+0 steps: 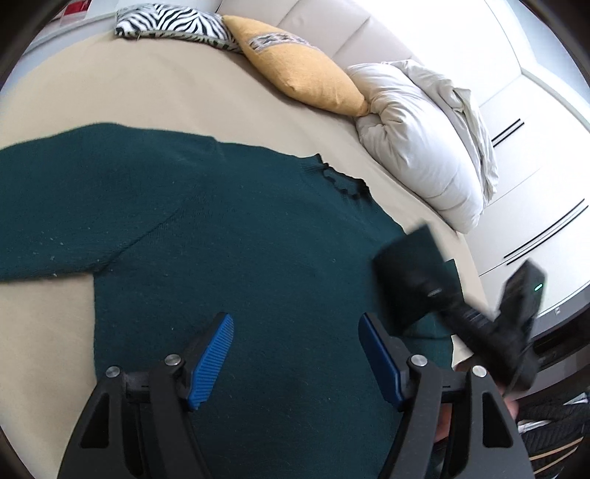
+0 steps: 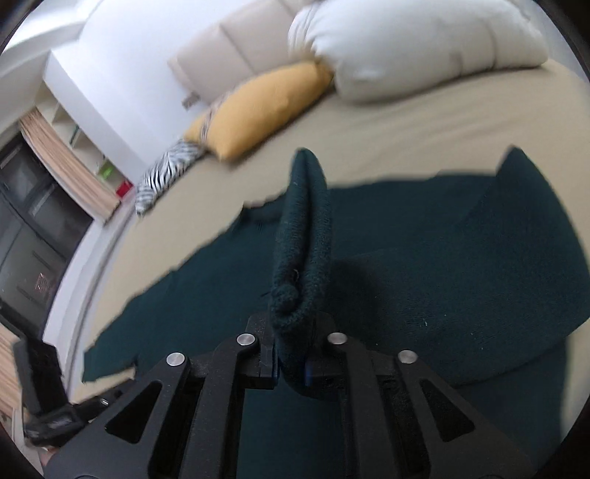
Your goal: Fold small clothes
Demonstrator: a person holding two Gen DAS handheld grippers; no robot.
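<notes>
A dark green knitted sweater (image 1: pixel 228 235) lies spread on the beige bed sheet (image 1: pixel 155 95), one sleeve stretched to the left. My left gripper (image 1: pixel 295 353) is open and empty, its blue pads (image 1: pixel 212 359) hovering above the sweater's body. My right gripper (image 2: pixel 293 363) is shut on a sleeve of the sweater (image 2: pixel 302 235), which stands up lifted from between the jaws, above the sweater's body (image 2: pixel 461 265). The right gripper also shows, blurred, in the left wrist view (image 1: pixel 461 291) at the sweater's right edge.
A yellow cushion (image 1: pixel 298 70), a zebra-print cushion (image 1: pixel 173 22) and a bundled white duvet (image 1: pixel 424 136) lie along the upholstered headboard (image 1: pixel 332 22). White cabinet fronts (image 1: pixel 534 184) stand to the right of the bed. A dark window and curtain (image 2: pixel 40 191) are on the left.
</notes>
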